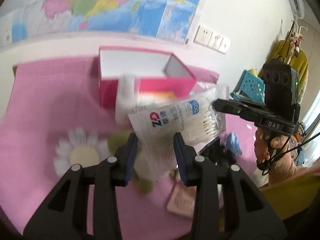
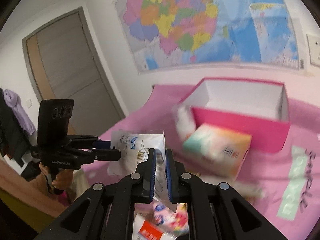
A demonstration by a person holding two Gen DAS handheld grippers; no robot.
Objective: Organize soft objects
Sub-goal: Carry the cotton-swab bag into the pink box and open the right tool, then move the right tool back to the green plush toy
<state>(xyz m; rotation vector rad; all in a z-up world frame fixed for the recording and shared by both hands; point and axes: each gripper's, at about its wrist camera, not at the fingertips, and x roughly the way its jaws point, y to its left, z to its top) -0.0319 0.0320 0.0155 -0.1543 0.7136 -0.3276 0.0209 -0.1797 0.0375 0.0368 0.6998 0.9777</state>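
Observation:
A clear bag of cotton swabs [image 1: 180, 120] is held in the air between both grippers. My right gripper [image 2: 160, 154] is shut on the bag [image 2: 140, 148]; in the left wrist view it [image 1: 222, 106] pinches the bag's right edge. My left gripper [image 1: 156, 140] is open, its fingers either side of the bag's lower corner; in the right wrist view it [image 2: 114, 150] reaches in from the left. An open pink box [image 1: 144, 74] with a white inside stands behind on the pink cloth; it also shows in the right wrist view [image 2: 240, 128].
A white daisy plush [image 1: 80, 152], a green soft item [image 1: 118, 140], a pink packet [image 1: 182, 200] and a blue fuzzy item [image 1: 232, 142] lie on the pink cloth. A tissue pack [image 2: 218, 150] and white bottle [image 2: 184, 120] lie before the box. A map covers the wall.

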